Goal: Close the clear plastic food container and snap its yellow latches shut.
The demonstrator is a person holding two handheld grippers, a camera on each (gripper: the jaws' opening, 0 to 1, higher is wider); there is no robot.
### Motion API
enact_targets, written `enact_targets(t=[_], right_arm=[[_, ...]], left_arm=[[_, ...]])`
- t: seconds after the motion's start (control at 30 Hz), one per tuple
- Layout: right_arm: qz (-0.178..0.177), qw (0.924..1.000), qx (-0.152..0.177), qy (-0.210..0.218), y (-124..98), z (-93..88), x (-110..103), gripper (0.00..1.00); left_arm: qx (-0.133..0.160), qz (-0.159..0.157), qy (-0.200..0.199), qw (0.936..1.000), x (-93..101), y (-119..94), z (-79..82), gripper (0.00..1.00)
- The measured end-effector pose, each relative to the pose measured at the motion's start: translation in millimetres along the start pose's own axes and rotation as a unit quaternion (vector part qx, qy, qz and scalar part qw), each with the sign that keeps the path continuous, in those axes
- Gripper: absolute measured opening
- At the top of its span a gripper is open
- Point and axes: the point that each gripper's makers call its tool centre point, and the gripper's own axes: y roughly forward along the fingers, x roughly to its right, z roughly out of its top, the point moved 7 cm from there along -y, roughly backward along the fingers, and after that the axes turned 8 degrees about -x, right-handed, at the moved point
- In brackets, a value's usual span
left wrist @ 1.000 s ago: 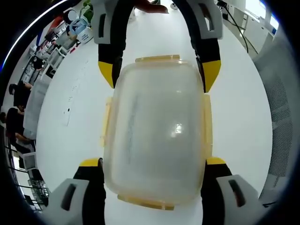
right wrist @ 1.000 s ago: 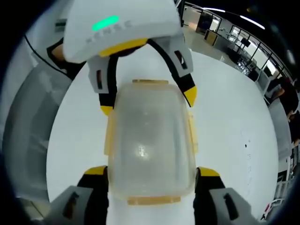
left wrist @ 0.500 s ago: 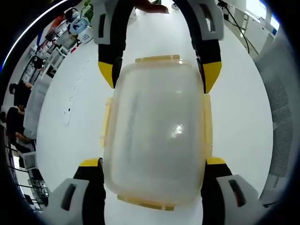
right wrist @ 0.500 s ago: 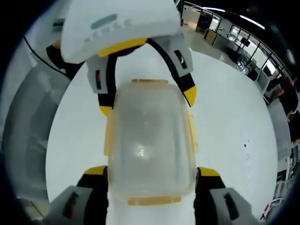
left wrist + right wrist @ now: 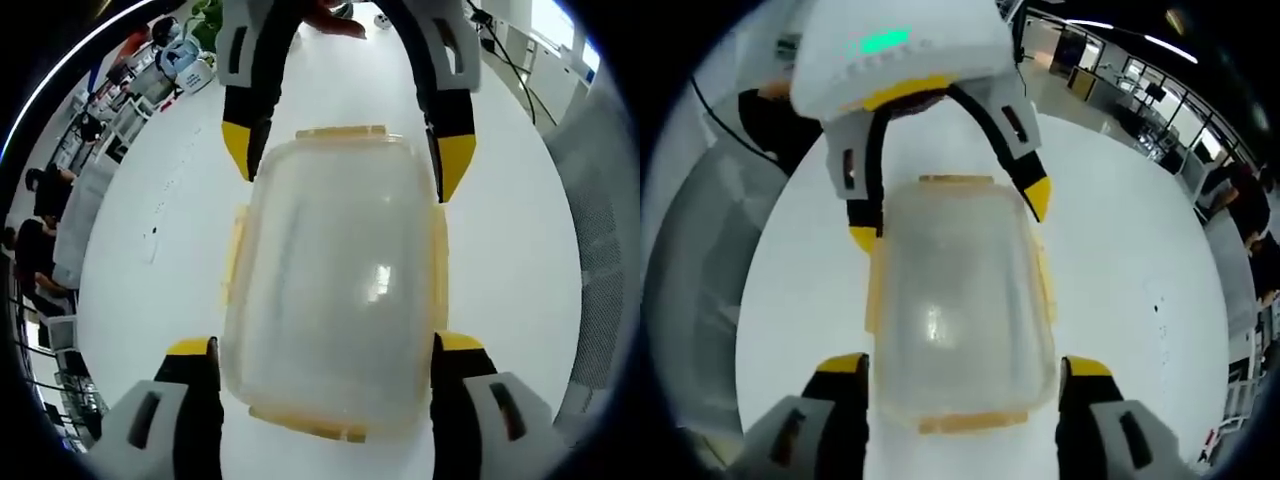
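Your two grippers meet over a clear plastic food container point(image 5: 335, 290) lying lid-up on a white tabletop point(image 5: 160, 260). In the left gripper view, your left gripper point(image 5: 325, 360) has its fingers point(image 5: 190, 362) spread wide apart, one yellow-tipped finger on each side of the container's near end, close to the walls; whether they actually touch the plastic cannot be told. At the far end of the container, your right gripper point(image 5: 345, 165) reaches in from the opposite side, its fingers also parted, their yellow tips just beside the far corners.

The right gripper view shows the same meeting from the other end: your right gripper point(image 5: 965, 372) has its fingers point(image 5: 1085, 372) open and flanking the near end of the container point(image 5: 960, 300), while the left gripper point(image 5: 945, 215) sits at the far end with its tips by the corners and a green light glowing on its white housing.

The lid looks seated on the container. Yellow latches point(image 5: 343, 132) run along all four edges; the one at the far end, between the right gripper's fingertips, and the one at the near end, between your own fingers, appear flat against the rim, as do the side latches. Whether each is fully snapped cannot be told.

Beyond the tabletop, past the right gripper's fingers, people point(image 5: 30, 250) sit at desks, and a grey mesh chair point(image 5: 600, 270) stands outside your right finger.
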Motion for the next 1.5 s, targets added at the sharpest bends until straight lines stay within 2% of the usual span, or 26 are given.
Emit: enact_targets(t=[0.17, 0.43, 0.7, 0.83, 1.07, 1.2, 1.33, 1.5], right_arm=[[-0.009, 0.9996, 0.017, 0.019, -7, -0.3, -4, 0.79], [-0.029, 0.9953, 0.043, 0.081, -12, -10.7, -10, 0.8], [-0.046, 0.9938, 0.048, 0.089, -16, -14.8, -22, 0.8], [-0.054, 0.9921, 0.051, 0.102, -18, -18.5, -25, 0.8], [-0.061, 0.9876, 0.065, 0.129, -22, -22.7, -33, 0.8], [-0.068, 0.984, 0.077, 0.146, -26, -24.5, -36, 0.8], [-0.075, 0.9825, 0.081, 0.15, -29, -25.8, -42, 0.81], [-0.085, 0.978, 0.098, 0.163, -35, -27.2, -49, 0.8]], left_arm=[[0.011, 0.001, -0.025, 0.9996, 0.9, -5, -4.4, 0.88], [0.027, 0.002, -0.061, 0.9978, 6.2, -14, -8.3, 0.89], [0.025, 0.003, -0.069, 0.9973, 14.8, -18, -16.2, 0.9], [0.033, 0.008, -0.082, 0.9961, 19.5, -22, -20.5, 0.9], [0.055, 0.021, -0.113, 0.9918, 27.9, -27, -27.1, 0.91], [0.057, 0.03, -0.114, 0.9914, 31.4, -30, -28.5, 0.91], [0.075, 0.035, -0.147, 0.9857, 35.4, -34, -29.1, 0.91], [0.084, 0.047, -0.156, 0.983, 46.0, -37, -32.7, 0.91]])
